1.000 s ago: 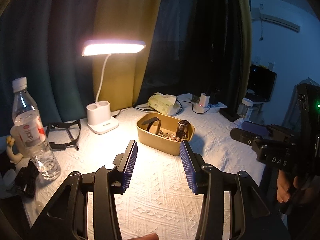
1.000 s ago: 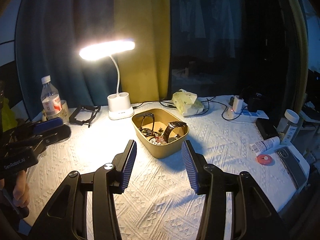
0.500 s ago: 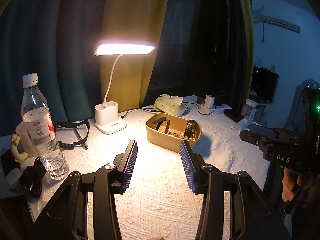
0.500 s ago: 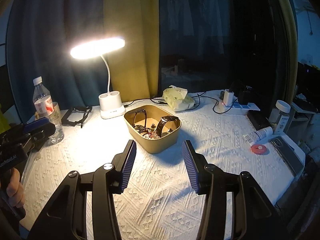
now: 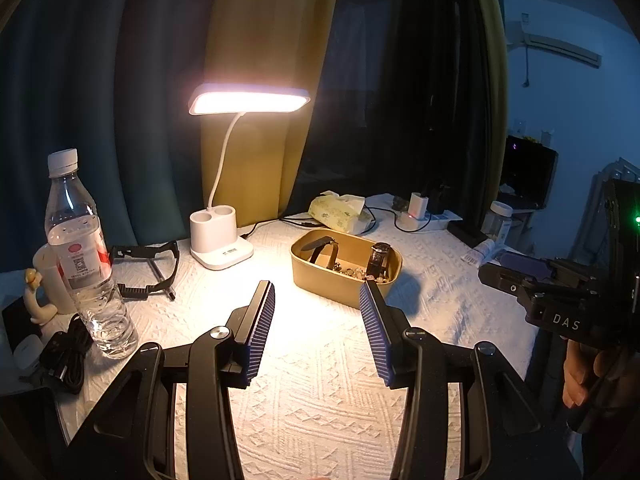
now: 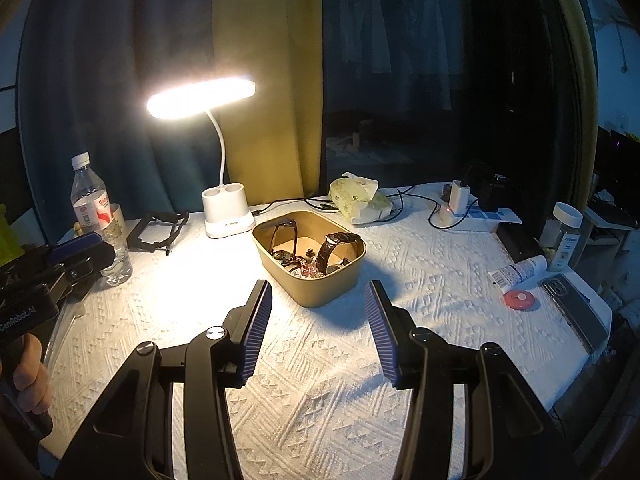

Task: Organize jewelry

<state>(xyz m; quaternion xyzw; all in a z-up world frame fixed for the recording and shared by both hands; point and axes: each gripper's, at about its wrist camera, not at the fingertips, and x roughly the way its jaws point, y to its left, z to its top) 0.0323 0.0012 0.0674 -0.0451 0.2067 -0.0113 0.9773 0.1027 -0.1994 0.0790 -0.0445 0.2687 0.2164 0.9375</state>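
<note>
A tan oval box [image 5: 340, 284] [image 6: 320, 292] stands on the white cloth in the middle of the table. It holds a dark-strapped watch [image 6: 334, 246] [image 5: 378, 258], another strap or glasses [image 6: 284, 232] [image 5: 322, 246] and small beads [image 6: 304, 270]. My left gripper [image 5: 318, 330] is open and empty, held above the cloth in front of the box. My right gripper [image 6: 318, 330] is open and empty, also short of the box. Each gripper shows at the edge of the other's view, the right one [image 5: 540, 280] and the left one [image 6: 68, 256].
A lit white desk lamp [image 5: 222, 240] stands behind the box. A water bottle [image 5: 86, 264] and black glasses [image 5: 148, 268] are at the left. A tissue pack [image 6: 358, 200], power strip [image 6: 472, 210], tube [image 6: 516, 270], red disc [image 6: 520, 300] and phone [image 6: 572, 310] lie right.
Both grippers have pulled back and risen a little, so the box looks smaller and farther. Both stay open and empty.
</note>
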